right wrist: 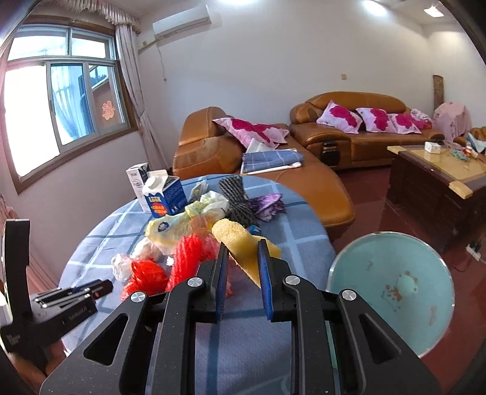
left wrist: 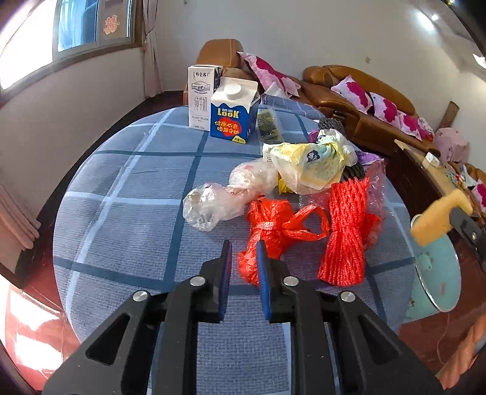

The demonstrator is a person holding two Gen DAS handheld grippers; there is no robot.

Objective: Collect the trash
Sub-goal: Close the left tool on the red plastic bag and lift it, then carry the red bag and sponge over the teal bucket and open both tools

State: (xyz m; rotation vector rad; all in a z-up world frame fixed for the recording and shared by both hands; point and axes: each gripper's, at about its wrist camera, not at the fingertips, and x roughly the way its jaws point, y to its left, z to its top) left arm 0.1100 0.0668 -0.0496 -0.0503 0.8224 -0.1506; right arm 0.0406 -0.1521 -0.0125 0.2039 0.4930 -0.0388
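Left gripper (left wrist: pixel 244 247) hovering, jaws parted, over checked tablecloth (left wrist: pixel 127 194) | red plastic bag (left wrist: pixel 273 231) touching right fingertip | right gripper (left wrist: pixel 442 217) clamping yellow sponge (left wrist: pixel 437 217)

We see a bright, daylit room in both views. The strongest light pours through the window (right wrist: pixel 57 100) on the left, where the panes are blown out to white in the right wrist view and nearly so in the left wrist view (left wrist: pixel 45 33). Ceiling lamps (right wrist: pixel 375 6) add small overexposed spots at the top. The glossy red floor (left wrist: pixel 33 322) throws back harsh white glare at lower left. Shadows on the blue checked tablecloth (left wrist: pixel 127 212) are soft and faint. Both pictures bend strongly toward the rim, curving walls and window frames, with dark vignetting in the corners. The yellow foam piece (left wrist: pixel 440 217) at the left wrist view's right edge looks smeared; the middle stays reasonably sharp.
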